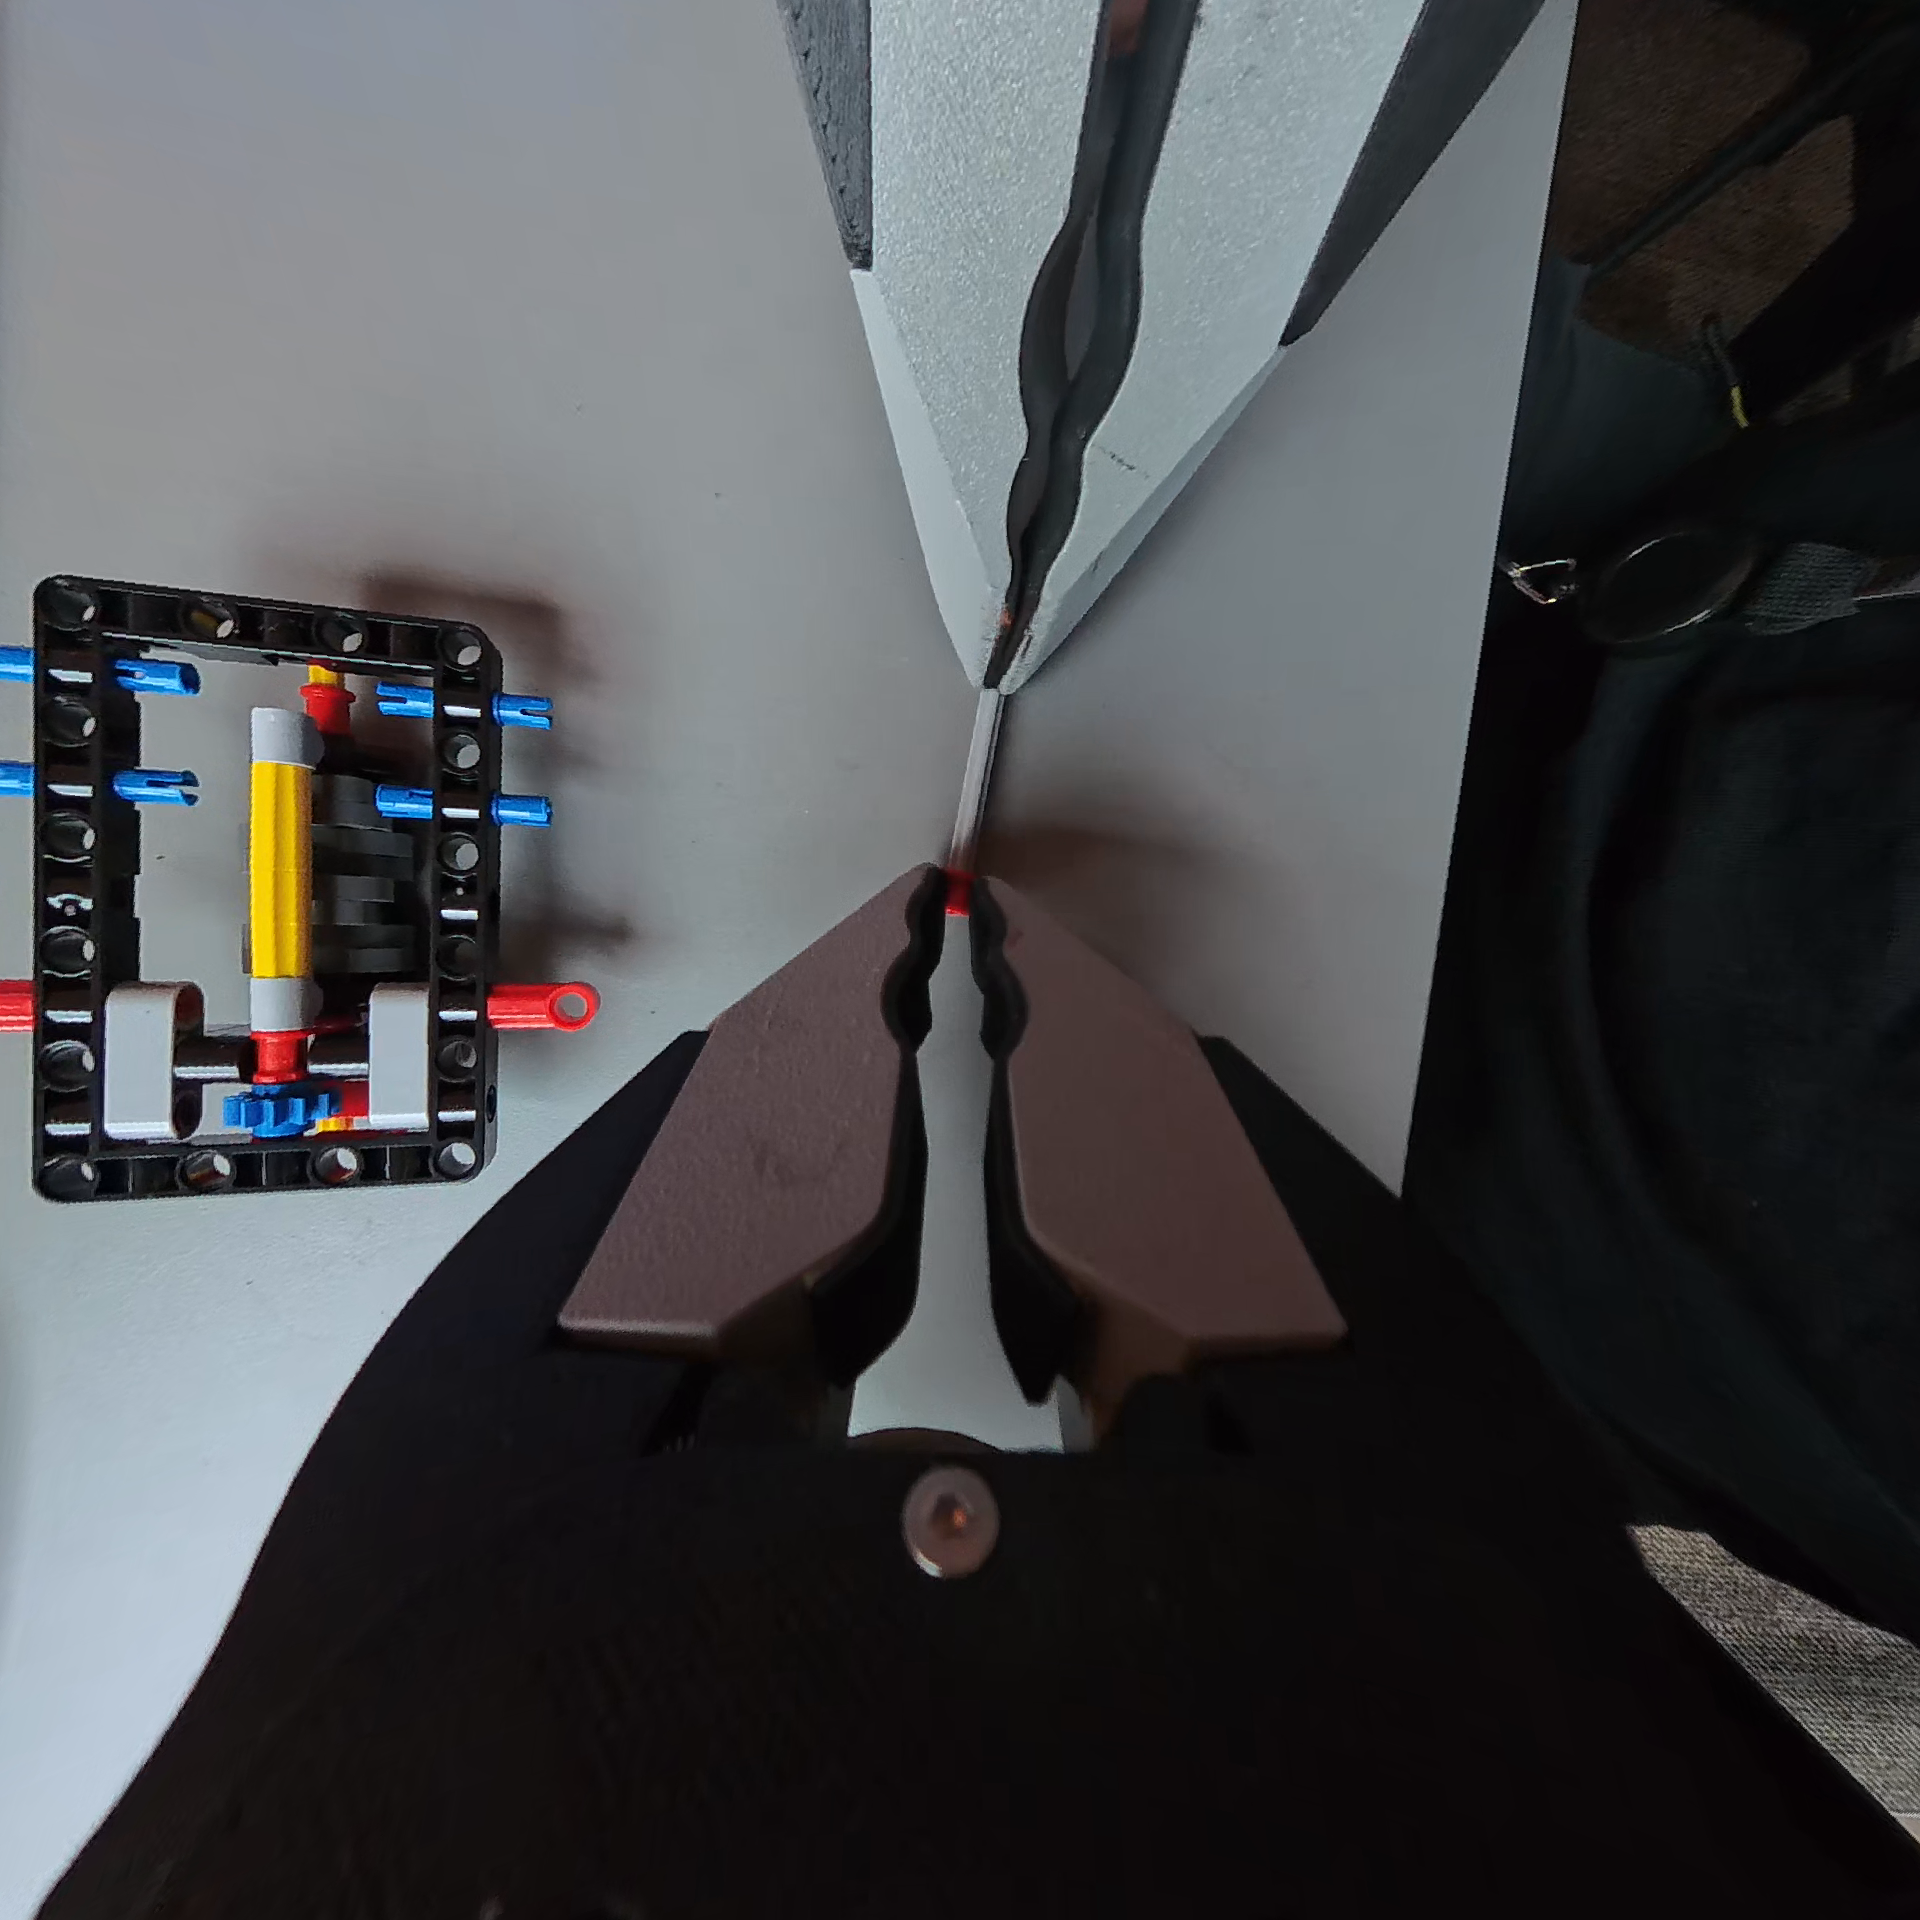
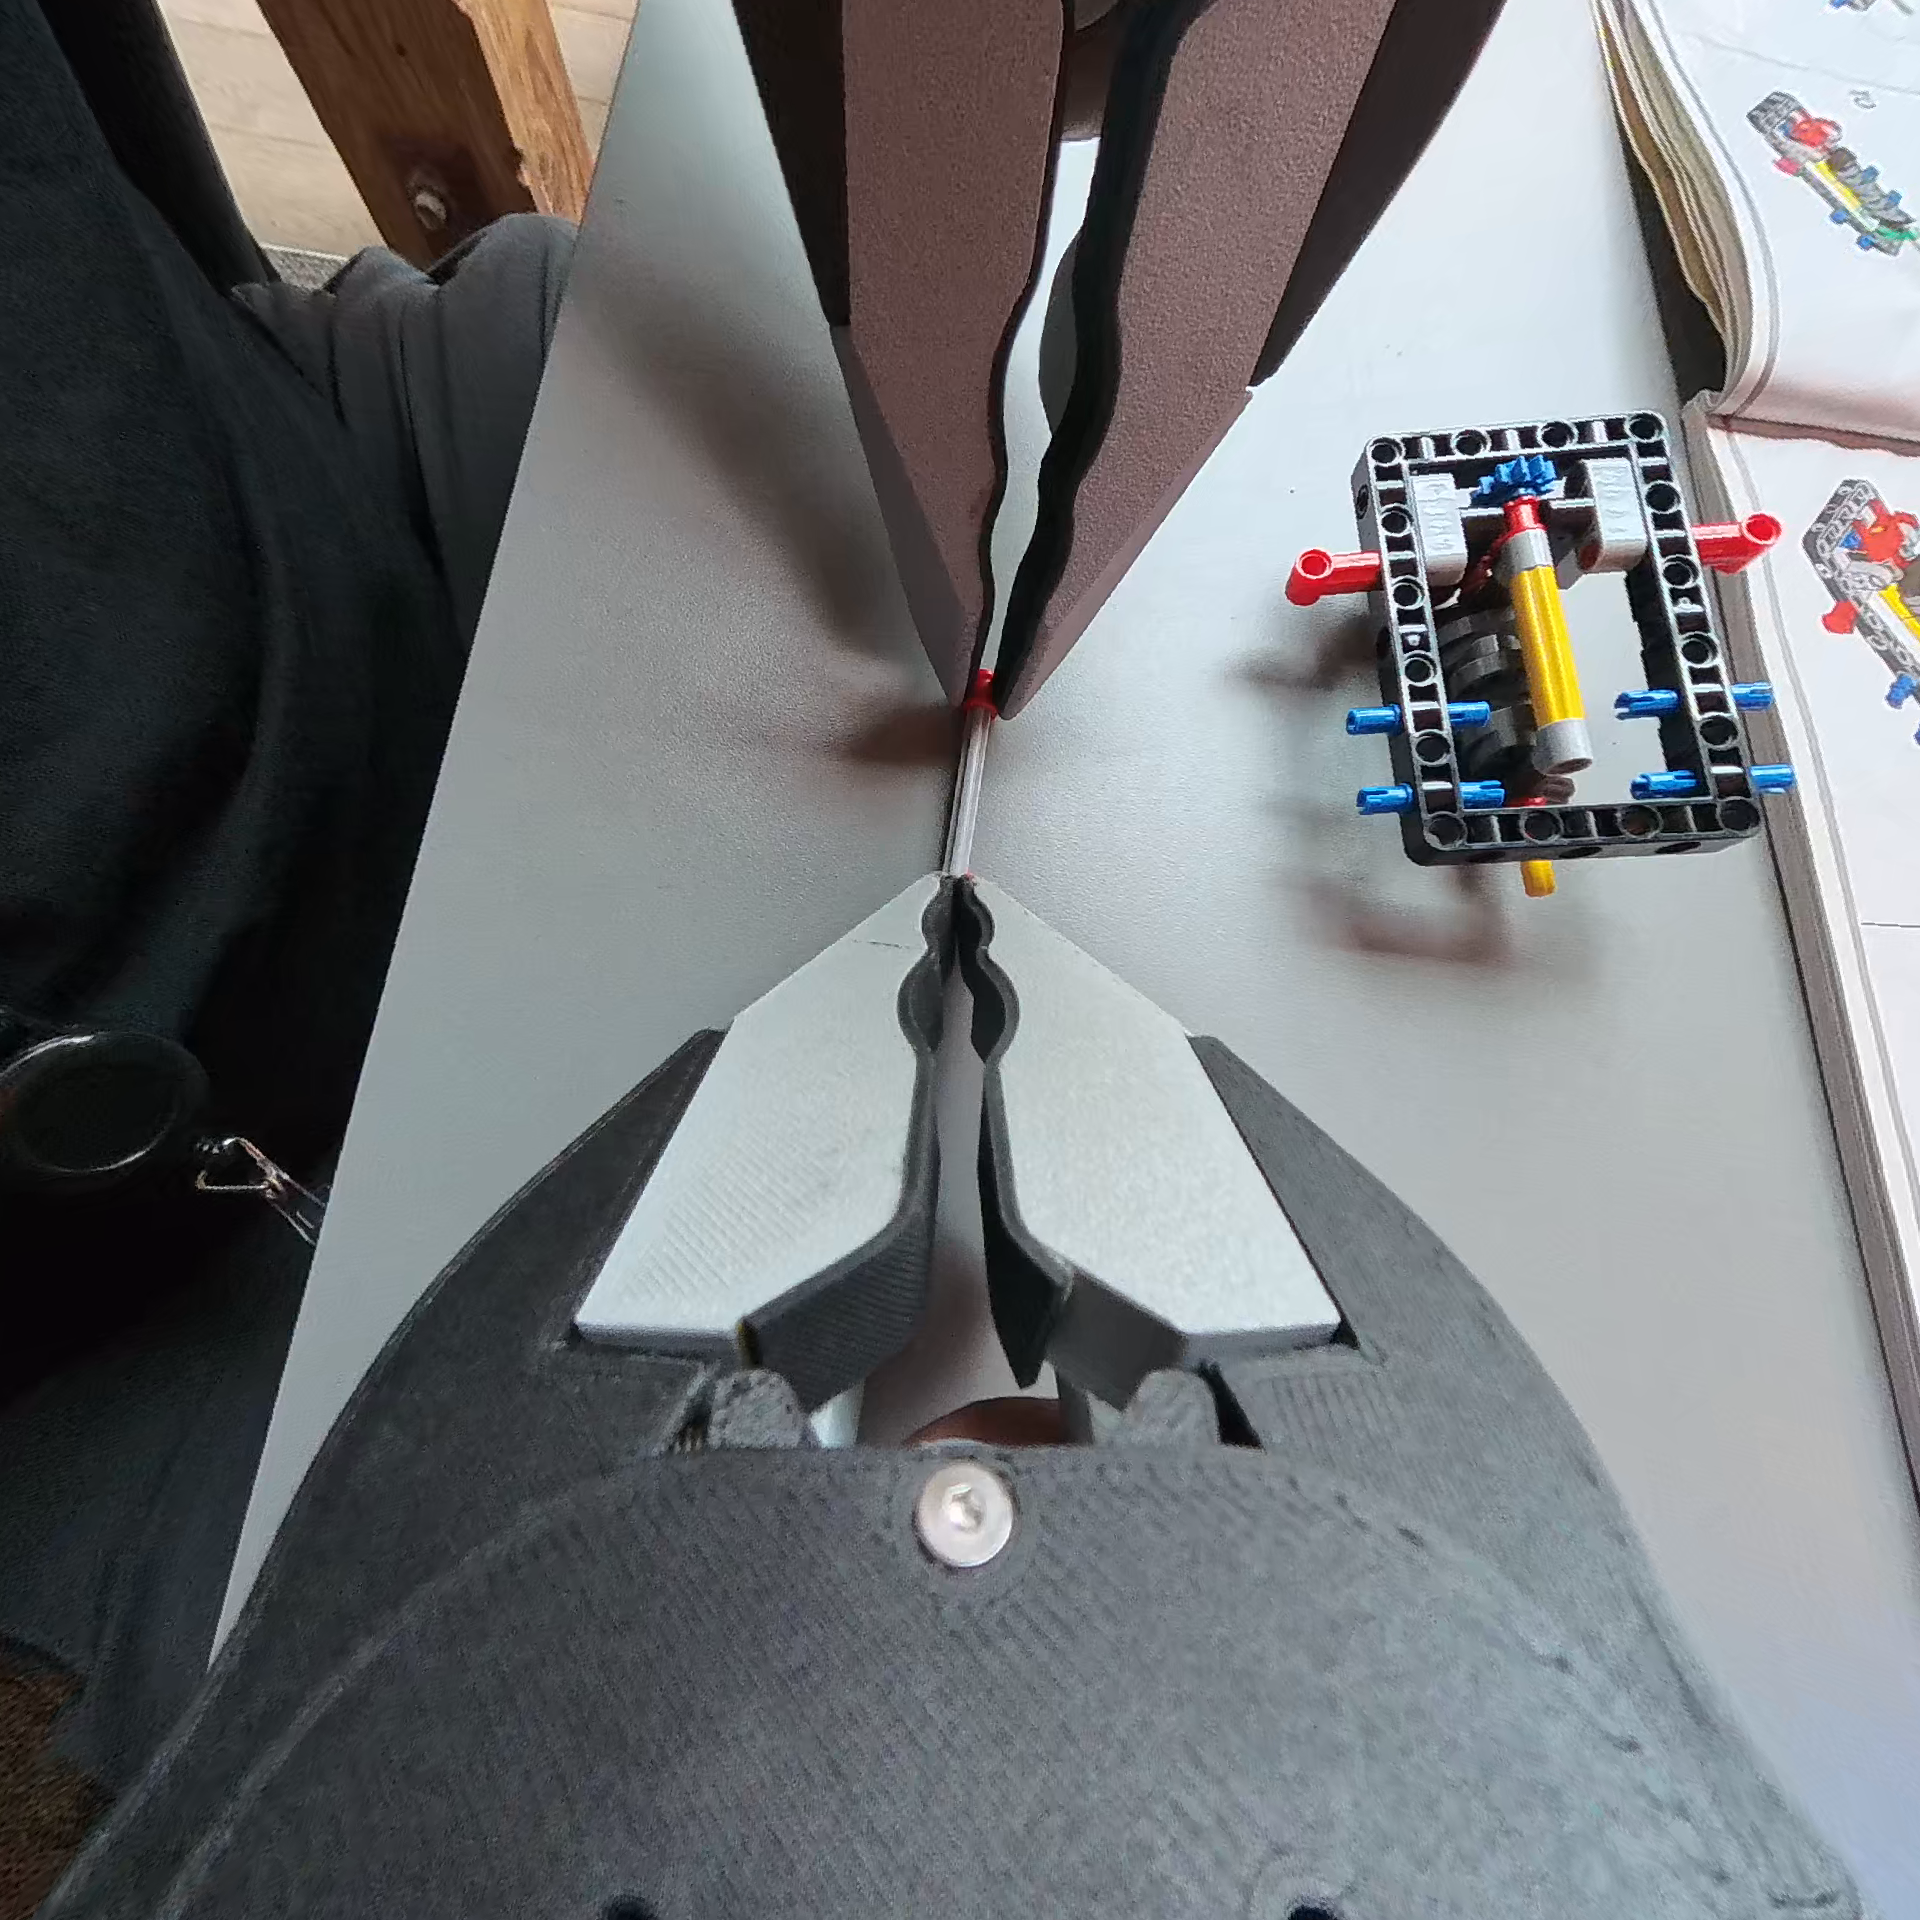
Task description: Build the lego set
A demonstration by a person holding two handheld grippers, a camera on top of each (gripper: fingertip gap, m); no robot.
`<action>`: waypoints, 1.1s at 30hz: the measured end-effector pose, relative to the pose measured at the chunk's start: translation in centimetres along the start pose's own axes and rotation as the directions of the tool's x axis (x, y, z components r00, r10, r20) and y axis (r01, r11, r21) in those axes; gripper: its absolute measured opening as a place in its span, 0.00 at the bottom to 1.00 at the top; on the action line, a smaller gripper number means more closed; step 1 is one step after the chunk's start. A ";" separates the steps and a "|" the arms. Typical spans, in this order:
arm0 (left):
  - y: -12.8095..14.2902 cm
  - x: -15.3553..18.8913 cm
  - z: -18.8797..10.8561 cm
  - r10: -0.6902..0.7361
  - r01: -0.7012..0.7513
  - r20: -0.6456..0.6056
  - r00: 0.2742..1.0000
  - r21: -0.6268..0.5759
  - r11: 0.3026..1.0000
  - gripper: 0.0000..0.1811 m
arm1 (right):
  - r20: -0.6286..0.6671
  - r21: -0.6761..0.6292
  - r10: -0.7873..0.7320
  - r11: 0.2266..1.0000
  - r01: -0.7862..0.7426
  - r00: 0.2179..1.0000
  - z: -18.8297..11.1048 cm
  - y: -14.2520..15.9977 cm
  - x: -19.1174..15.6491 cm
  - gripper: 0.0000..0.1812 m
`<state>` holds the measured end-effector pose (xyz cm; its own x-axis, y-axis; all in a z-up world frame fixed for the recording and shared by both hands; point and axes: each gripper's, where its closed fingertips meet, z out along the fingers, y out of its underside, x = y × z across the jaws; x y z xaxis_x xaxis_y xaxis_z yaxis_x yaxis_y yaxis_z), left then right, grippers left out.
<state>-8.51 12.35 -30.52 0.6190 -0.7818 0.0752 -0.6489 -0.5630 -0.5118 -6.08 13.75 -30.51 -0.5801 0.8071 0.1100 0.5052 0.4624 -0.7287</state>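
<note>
A thin grey axle (image 1: pixel 977 774) spans between my two grippers above the grey table. My left gripper (image 1: pixel 958 888), with brown fingers, is shut on a small red bush (image 1: pixel 958 896) at one end of the axle. My right gripper (image 2: pixel 958 883), with light grey fingers, is shut on the axle's other end (image 2: pixel 966 790). Each gripper shows tip to tip in the other's view: the right gripper (image 1: pixel 1006 665) and the left gripper (image 2: pixel 979 691) with the red bush (image 2: pixel 978 689). The black frame assembly (image 1: pixel 265 883), with yellow tube, blue pins and red pins, lies flat on the table, apart from both grippers; it also shows in the right wrist view (image 2: pixel 1548 644).
An open instruction booklet (image 2: pixel 1787 260) lies beyond the frame assembly at the table's far side. The table edge (image 1: pixel 1455 831) runs close to the grippers, with a person in dark clothing (image 2: pixel 208 623) seated beside it. A wooden post (image 2: pixel 436 114) stands behind. The tips of both grippers are at nearly the same place.
</note>
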 end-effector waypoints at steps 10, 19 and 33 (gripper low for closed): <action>0.0 0.0 0.0 -0.005 0.005 -0.009 1.000 0.008 1.000 0.01 | -0.007 -0.001 -0.002 1.000 0.002 1.000 0.0 0.0 0.0 0.00; 0.0 0.0 0.0 -0.010 0.011 -0.013 1.000 0.025 1.000 0.01 | -0.007 0.005 -0.011 1.000 0.011 1.000 0.0 0.0 0.1 0.00; -0.5 -0.1 0.1 0.058 -0.067 0.078 0.995 0.127 0.990 0.02 | -0.042 -0.001 0.004 1.000 -0.004 0.999 0.5 -0.4 0.4 0.01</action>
<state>-8.20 12.79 -30.38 0.6131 -0.7897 -0.0214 -0.6274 -0.4703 -0.6206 -6.88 13.68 -30.53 -0.5507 0.8236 0.1356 0.5083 0.4597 -0.7282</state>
